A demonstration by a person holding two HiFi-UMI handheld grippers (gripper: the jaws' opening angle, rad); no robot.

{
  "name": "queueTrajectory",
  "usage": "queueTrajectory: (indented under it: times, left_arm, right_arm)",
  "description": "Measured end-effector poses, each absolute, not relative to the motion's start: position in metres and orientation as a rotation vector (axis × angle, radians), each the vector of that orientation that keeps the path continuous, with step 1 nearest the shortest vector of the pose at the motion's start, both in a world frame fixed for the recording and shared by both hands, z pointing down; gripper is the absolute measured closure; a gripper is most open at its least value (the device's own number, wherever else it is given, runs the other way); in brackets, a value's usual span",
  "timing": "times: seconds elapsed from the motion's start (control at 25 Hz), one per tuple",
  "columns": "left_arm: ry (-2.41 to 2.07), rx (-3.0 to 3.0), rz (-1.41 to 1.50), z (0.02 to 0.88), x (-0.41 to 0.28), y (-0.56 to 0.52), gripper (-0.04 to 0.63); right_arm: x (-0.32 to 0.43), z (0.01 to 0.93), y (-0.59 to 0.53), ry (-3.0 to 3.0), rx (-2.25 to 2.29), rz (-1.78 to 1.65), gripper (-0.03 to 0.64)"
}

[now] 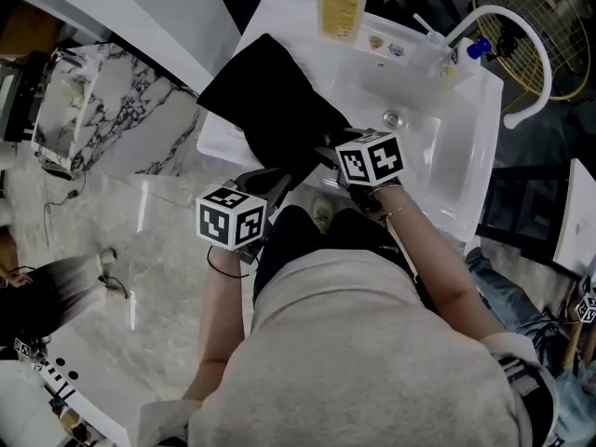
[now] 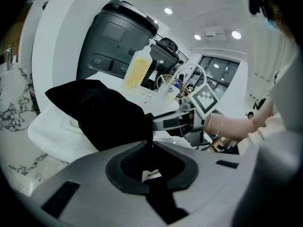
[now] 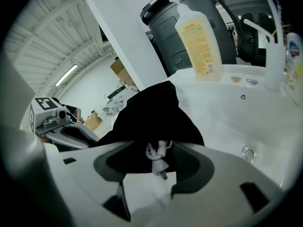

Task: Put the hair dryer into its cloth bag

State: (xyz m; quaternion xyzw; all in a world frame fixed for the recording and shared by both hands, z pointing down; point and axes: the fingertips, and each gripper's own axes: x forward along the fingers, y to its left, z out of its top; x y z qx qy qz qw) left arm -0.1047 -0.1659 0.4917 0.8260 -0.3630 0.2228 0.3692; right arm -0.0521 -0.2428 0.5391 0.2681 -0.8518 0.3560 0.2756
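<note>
A black cloth bag (image 1: 270, 110) lies slumped over the left rim of a white sink (image 1: 447, 156). No hair dryer shows in any view. My left gripper (image 1: 277, 182) is shut on the near edge of the bag (image 2: 104, 112), the black cloth pinched between its pads (image 2: 150, 144). My right gripper (image 1: 326, 152) sits just to the right at the bag's mouth (image 3: 147, 112). Its jaws stand open, and a white knotted drawstring (image 3: 157, 157) hangs loose in the gap without being pressed. In the left gripper view the right gripper (image 2: 158, 122) reaches up against the cloth.
A yellow soap bottle (image 1: 342, 3) stands on the sink's back rim, with a white curved faucet (image 1: 510, 40) at the right and the drain (image 1: 392, 118) in the basin. Dark grey bins (image 2: 113, 37) stand behind. Marble surfaces (image 1: 121, 91) lie left.
</note>
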Motion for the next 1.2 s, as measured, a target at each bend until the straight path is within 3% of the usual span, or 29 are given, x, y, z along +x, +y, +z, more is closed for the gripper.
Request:
queueTrajectory:
  times: [0.12, 0.2, 0.24, 0.4, 0.48, 0.72, 0.84, 1.2]
  left_arm:
    - [-0.903, 2.147, 0.556, 0.485, -0.098, -0.165, 0.555]
    - [-0.895, 2.155, 0.552, 0.482, -0.096, -0.165, 0.458]
    - [-0.904, 2.157, 0.551, 0.481, -0.097, -0.167, 0.443]
    - [-0.943, 2.17, 0.476, 0.47, -0.102, -0.179, 0.443]
    - [-0.923, 2.196, 0.414, 0.459, -0.099, -0.186, 0.446]
    - [-0.961, 2.282, 0.252, 0.414, -0.09, -0.212, 0.573]
    - [-0.918, 2.307, 0.165, 0.398, -0.079, -0.218, 0.583]
    - [-1.117, 2.291, 0.057, 0.379, -0.067, -0.237, 0.583]
  right_arm:
    - [-0.044, 0.534, -0.238, -2.305, 0.722, 0.977, 0.376]
    - [-0.038, 0.529, -0.233, -2.317, 0.719, 0.994, 0.373]
    - [-0.035, 0.526, -0.23, -2.327, 0.713, 1.003, 0.373]
    - [-0.028, 0.5, -0.225, -2.406, 0.703, 1.023, 0.402]
    - [-0.024, 0.484, -0.227, -2.448, 0.721, 1.026, 0.409]
    - [-0.006, 0.44, -0.242, -2.566, 0.829, 0.993, 0.46]
    - [-0.009, 0.415, -0.245, -2.659, 0.84, 0.938, 0.612]
    - [0.001, 0.355, -0.248, -2.892, 1.011, 0.923, 0.618]
